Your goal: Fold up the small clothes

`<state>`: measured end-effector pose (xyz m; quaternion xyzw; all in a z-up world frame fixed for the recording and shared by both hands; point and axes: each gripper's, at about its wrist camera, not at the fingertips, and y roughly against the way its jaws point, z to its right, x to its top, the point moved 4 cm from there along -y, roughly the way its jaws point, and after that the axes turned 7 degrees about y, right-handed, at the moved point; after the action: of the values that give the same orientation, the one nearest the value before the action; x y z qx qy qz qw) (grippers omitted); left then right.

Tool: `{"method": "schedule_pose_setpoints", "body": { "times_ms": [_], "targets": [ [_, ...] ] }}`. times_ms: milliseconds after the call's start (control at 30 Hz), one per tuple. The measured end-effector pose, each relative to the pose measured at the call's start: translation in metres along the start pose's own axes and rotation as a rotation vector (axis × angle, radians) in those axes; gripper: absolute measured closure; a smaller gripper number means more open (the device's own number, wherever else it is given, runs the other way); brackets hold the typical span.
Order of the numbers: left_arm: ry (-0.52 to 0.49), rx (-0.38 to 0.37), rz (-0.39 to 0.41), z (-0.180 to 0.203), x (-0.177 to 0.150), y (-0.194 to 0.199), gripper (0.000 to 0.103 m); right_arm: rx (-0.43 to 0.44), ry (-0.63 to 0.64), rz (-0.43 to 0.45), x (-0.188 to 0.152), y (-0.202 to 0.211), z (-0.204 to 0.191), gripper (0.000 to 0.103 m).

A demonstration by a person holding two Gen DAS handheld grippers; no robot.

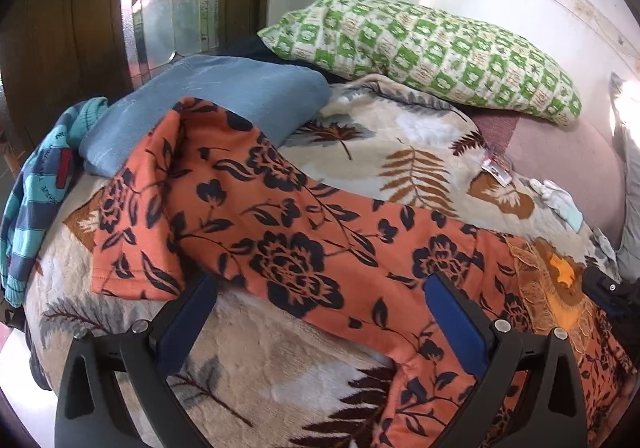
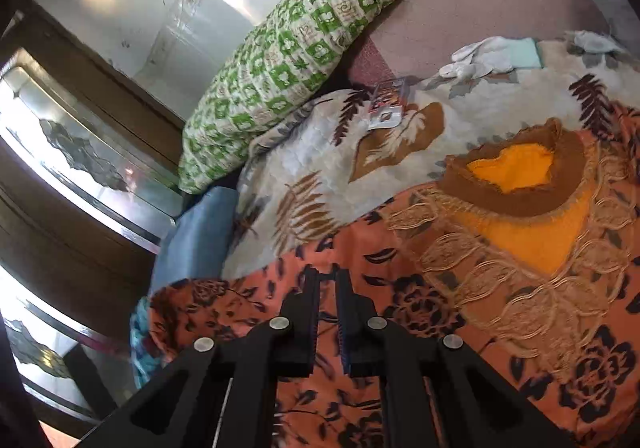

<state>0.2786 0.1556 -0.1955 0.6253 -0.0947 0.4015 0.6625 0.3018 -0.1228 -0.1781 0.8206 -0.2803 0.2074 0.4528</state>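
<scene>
Orange top (image 1: 304, 248) spread across the near blanket (image 1: 400, 152), no fold visible yet. My left gripper (image 1: 320, 312) wide apart over it; right gripper (image 2: 328, 288) nearly closed, grip unclear.

Orange floral garment (image 1: 304, 248) runs off frame bottom.

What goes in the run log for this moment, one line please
left gripper open over orange floral top | right gripper nearly shut above same top | leaf-print blanket underneath
</scene>
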Motion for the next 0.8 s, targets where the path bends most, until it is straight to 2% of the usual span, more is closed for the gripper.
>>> {"method": "schedule_pose_setpoints", "body": {
  "times_ms": [100, 267, 333, 433, 567, 667, 767, 800],
  "targets": [
    [-0.035, -0.04, 0.002, 0.018, -0.005, 0.006, 0.0, -0.223, 0.168, 0.013, 0.011, 0.018, 0.036, 0.092],
    [-0.137, -0.108, 0.013, 0.058, -0.021, 0.015, 0.0, -0.587, 0.306, -0.093, 0.023, 0.051, 0.128, 0.09],
    [-0.193, -0.115, 0.009, 0.073, -0.028, 0.014, 0.0, -0.688, 0.334, -0.139, 0.025, 0.062, 0.163, 0.088],
    [-0.258, -0.119, -0.008, 0.089, -0.038, 0.01, 0.0, -0.76, 0.385, -0.18, 0.03, 0.072, 0.194, 0.088],
    [-0.289, -0.115, -0.024, 0.101, -0.046, 0.004, 0.0, -0.768, 0.441, -0.193, 0.037, 0.077, 0.22, 0.088],
    [-0.302, -0.112, -0.033, 0.107, -0.051, 0.002, 0.0, -0.689, 0.442, -0.203, 0.036, 0.071, 0.224, 0.084],
    [-0.304, -0.116, -0.038, 0.111, -0.054, 0.001, 0.0, -0.605, 0.382, -0.118, 0.029, 0.088, 0.223, 0.078],
    [-0.307, -0.119, -0.041, 0.112, -0.055, 0.001, 0.0, -0.552, 0.34, -0.083, 0.026, 0.098, 0.223, 0.067]
  ]
}}
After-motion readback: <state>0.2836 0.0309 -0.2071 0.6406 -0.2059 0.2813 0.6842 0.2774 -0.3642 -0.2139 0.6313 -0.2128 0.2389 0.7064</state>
